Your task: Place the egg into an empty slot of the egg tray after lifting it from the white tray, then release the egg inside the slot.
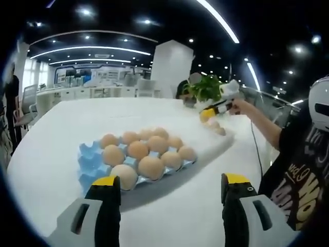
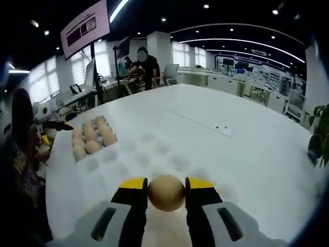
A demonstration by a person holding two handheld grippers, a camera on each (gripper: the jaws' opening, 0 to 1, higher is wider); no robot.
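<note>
- White table (image 1: 56, 154): broad, pale surface carrying everything I work over; largest element in both views.
- White tray (image 2: 154, 154): shallow dimpled sheet on the table, seen in my right gripper view with many bare hollows ahead of my jaws.
- Blue egg tray (image 1: 87, 157): seen in my left gripper view just beyond my jaws, mostly filled with brown eggs (image 1: 139, 150); bare blue slots show at its near-left corner. In my right gripper view it lies well apart, at left.
- Left gripper (image 1: 171, 188): jaws spread wide, holding nothing, hovering near the egg tray.
- Right gripper (image 2: 166, 191): yellow-tipped jaws clamped on the egg (image 2: 166, 193) from both sides, above the white tray.
- Step in hand, as I judge it: carrying the egg to a bare blue slot. I should keep the squeeze light and even, hold the egg level, lower it straight into the slot until it seats, and part the jaws only then, without nudging neighbouring eggs.
</note>
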